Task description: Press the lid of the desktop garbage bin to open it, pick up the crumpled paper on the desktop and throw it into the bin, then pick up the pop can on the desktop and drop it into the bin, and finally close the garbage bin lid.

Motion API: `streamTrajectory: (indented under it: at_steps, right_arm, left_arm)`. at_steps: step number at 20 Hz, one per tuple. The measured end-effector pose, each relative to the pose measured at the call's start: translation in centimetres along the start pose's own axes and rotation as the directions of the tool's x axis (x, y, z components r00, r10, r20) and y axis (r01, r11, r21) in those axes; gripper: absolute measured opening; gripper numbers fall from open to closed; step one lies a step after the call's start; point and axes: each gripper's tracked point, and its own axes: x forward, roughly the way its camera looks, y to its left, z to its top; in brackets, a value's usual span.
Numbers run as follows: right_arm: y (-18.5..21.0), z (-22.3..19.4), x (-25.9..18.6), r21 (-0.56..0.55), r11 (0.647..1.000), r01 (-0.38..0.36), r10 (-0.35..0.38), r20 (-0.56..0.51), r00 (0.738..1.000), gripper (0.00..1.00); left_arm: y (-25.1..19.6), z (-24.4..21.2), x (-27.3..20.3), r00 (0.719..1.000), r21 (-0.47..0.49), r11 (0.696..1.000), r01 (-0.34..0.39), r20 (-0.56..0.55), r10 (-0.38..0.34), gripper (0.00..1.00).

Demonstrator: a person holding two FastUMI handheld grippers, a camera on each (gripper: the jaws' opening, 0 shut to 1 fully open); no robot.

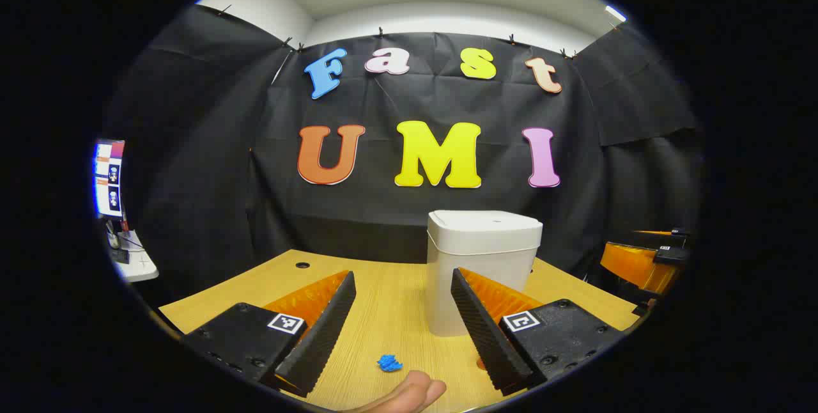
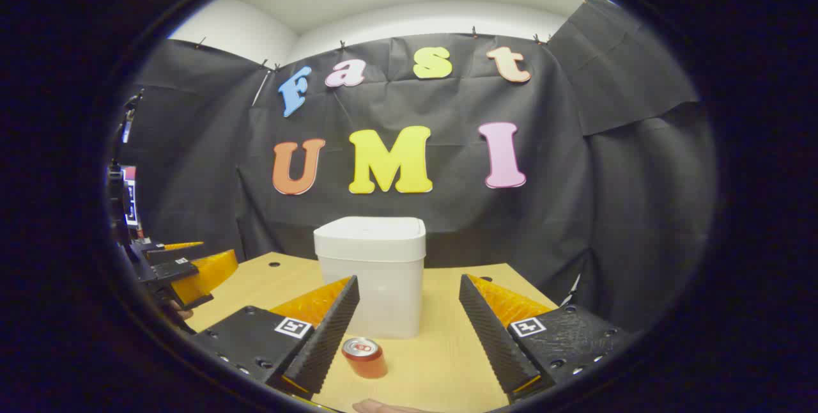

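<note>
We hold both grippers above the light wooden desktop [image 1: 383, 311], facing the white plastic garbage bin with its flat lid [image 1: 482, 272] down and closed. In the left gripper view, our left gripper [image 1: 402, 330] has its two fingers spread wide with nothing between them but bare desk, and the bin stands just behind the right-hand finger, which covers its lower corner. Down between the fingers, close to us, lies the small blue crumpled paper [image 1: 389, 363], well in front of the bin and apart from it. A fingertip [image 1: 409, 394] of the person pokes in at the bottom edge, just beside the paper. Off to the right in this view we catch the other gripper [image 1: 642, 263], held clear of the desk.

In the right gripper view, our right gripper [image 2: 409, 330] is likewise wide apart and gripping nothing. Here the bin [image 2: 370, 275] stands centre-left, its lid shut, and the red pop can with a silver top [image 2: 364, 357] stands upright on the desk in front of the bin, just beside the left-hand finger. The left gripper [image 2: 185, 275] shows at the far left edge, near the desk's side.

A small white side table with a monitor [image 1: 110, 178] stands at the left in the left gripper view.
</note>
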Motion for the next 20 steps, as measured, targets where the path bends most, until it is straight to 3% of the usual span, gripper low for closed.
streamTrajectory:
  at_steps: [7, 11, 20]
  right_arm:
    - [-1.4, -0.8, -0.1, 0.011, 1.0, 0.029, -0.029, -0.005, 1.0, 0.96]
    - [-2.8, -0.6, -0.1, -0.022, 0.997, 0.07, -0.07, 0.011, 0.997, 0.96]
    - [-3.8, -1.5, 0.1, -0.022, 0.996, 0.082, -0.083, -0.012, 0.997, 0.96]
  left_arm:
    - [2.7, -0.8, 0.8, 0.998, -0.033, 0.997, -0.064, -0.017, 0.063, 0.97]
    - [2.4, -0.9, 0.9, 0.999, -0.038, 0.998, -0.053, -0.014, 0.053, 0.97]
    - [1.5, -2.3, 1.5, 0.998, 0.005, 0.999, -0.037, -0.049, 0.037, 0.97]
